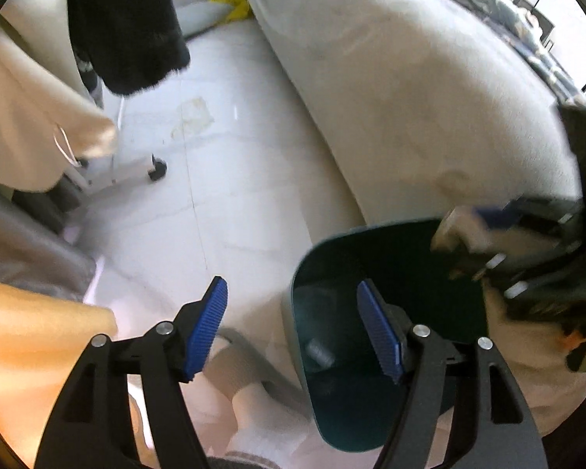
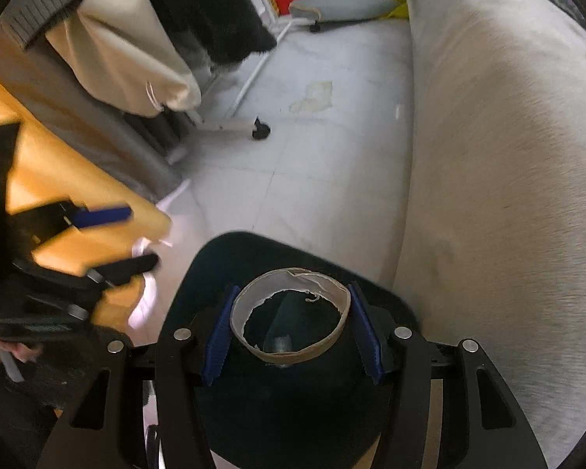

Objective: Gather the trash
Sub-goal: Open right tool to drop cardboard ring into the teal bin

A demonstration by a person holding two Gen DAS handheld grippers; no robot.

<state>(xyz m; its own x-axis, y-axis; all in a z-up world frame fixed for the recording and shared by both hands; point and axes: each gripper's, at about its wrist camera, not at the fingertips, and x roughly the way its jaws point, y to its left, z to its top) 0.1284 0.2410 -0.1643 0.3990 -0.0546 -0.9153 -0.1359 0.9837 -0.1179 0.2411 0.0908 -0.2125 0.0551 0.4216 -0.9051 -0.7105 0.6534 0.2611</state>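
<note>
1. Holding a cardboard ring [image 2: 291, 314], the right tool [image 2: 291, 328] has its two blue pads pressed on the ring's opposite sides, so the ring sits edge-up with its hole facing the camera. It looks like a spent tape core, torn along the inner rim.
2. The ring hangs right over the mouth of the dark bin [image 2: 293, 410], which stands on the floor [image 2: 332, 148] just beside the pale sofa [image 2: 508, 156]. That placing suits a straight drop: I judge that parting the pads here would let the ring fall inside and not onto the tiles.
3. The left tool [image 1: 291, 328] is wide and empty, with nothing between its pads. It is off to the side, over the bin's [image 1: 390, 273] near rim and the floor beside it, which leaves the mouth clear for the right tool.
4. Something small and grey [image 1: 319, 351] lies at the bottom of the bin; the blur makes it hard to name, perhaps a crumpled piece of trash.
5. A faint yellowish patch [image 2: 314, 95] shows on the tiles farther off. It could be a stain or a flat scrap.
</note>
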